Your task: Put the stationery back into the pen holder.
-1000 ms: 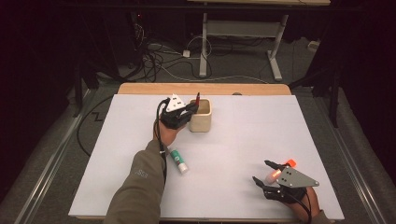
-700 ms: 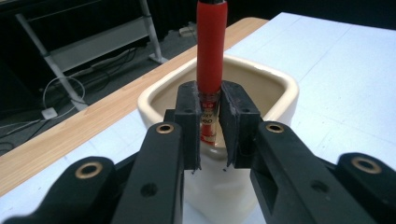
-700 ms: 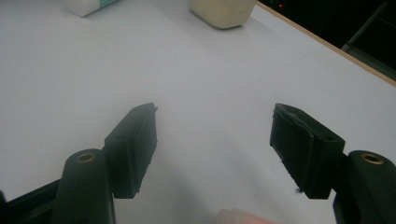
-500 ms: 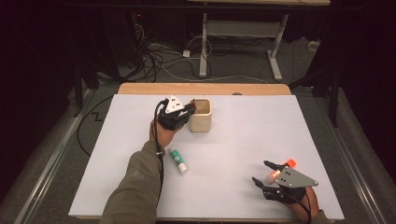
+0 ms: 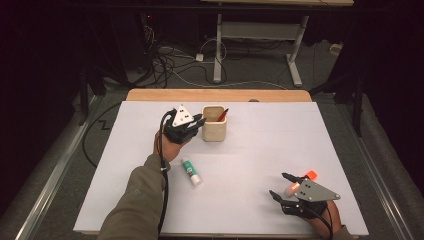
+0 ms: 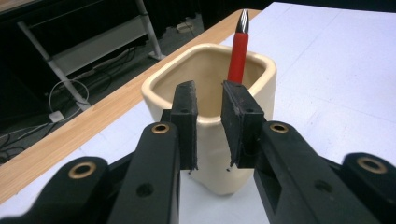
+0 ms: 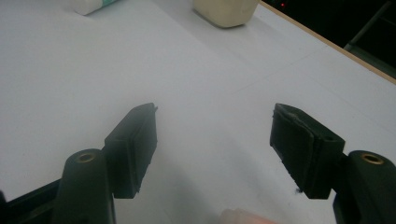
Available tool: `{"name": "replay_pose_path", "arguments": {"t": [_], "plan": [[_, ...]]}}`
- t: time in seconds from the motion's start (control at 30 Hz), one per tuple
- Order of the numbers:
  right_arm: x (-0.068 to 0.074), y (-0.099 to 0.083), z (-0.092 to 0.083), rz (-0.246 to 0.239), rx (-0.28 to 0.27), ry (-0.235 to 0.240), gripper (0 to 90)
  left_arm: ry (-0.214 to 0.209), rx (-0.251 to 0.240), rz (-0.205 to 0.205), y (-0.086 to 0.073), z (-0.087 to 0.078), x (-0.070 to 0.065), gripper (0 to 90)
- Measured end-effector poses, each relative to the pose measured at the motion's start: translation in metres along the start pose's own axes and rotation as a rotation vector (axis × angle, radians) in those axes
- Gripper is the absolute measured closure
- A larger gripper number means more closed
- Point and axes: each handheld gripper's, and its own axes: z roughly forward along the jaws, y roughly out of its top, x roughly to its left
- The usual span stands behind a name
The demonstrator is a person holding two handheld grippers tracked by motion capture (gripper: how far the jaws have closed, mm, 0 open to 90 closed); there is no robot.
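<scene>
The left hand-held gripper (image 6: 208, 109), jaws nearly shut on nothing, hides the cup's (image 5: 215, 131) 9 o'clock side; the right hand-held gripper (image 7: 215, 140) gapes wide, empty.

place: lab | evidence: floor cables (image 5: 170, 65), bench frame (image 5: 255, 35), dark surroundings

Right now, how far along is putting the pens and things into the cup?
Done: a red pen stands in the cream cup. In hand: nothing; the left gripper, jaws nearly together and empty, sits beside the cup, and the right gripper rests open. Left: the glue stick and an orange marker lie on the table.
</scene>
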Motion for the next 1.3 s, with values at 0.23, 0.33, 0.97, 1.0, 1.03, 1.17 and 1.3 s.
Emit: {"name": "replay_pose_path", "arguments": {"t": [0.23, 0.33, 0.97, 1.0, 1.03, 1.17, 1.3], "plan": [[0.001, 0.000, 0.000, -0.004, -0.002, 0.002, 32.1, -0.007, 0.006, 0.029, -0.004, -0.013, -0.001, 74.1], [0.001, 0.000, 0.000, -0.004, 0.000, 0.004, 32.1, -0.008, 0.020, 0.047, -0.006, -0.019, -0.002, 74.1], [0.002, 0.000, 0.001, -0.006, 0.012, 0.012, 32.2, -0.050, 0.128, 0.131, -0.030, -0.051, -0.008, 64.6], [0.002, 0.000, 0.001, -0.006, 0.012, 0.013, 32.2, -0.059, 0.142, 0.135, -0.031, -0.052, -0.008, 64.3], [0.002, 0.000, 0.001, -0.007, 0.013, 0.014, 32.2, -0.061, 0.148, 0.133, -0.032, -0.053, -0.008, 61.5], [0.002, 0.000, 0.001, -0.007, 0.013, 0.016, 32.2, -0.057, 0.151, 0.143, -0.037, -0.058, -0.011, 59.5], [0.002, 0.000, 0.001, -0.007, 0.014, 0.016, 32.2, -0.052, 0.168, 0.159, -0.043, -0.061, -0.014, 55.0]]}}
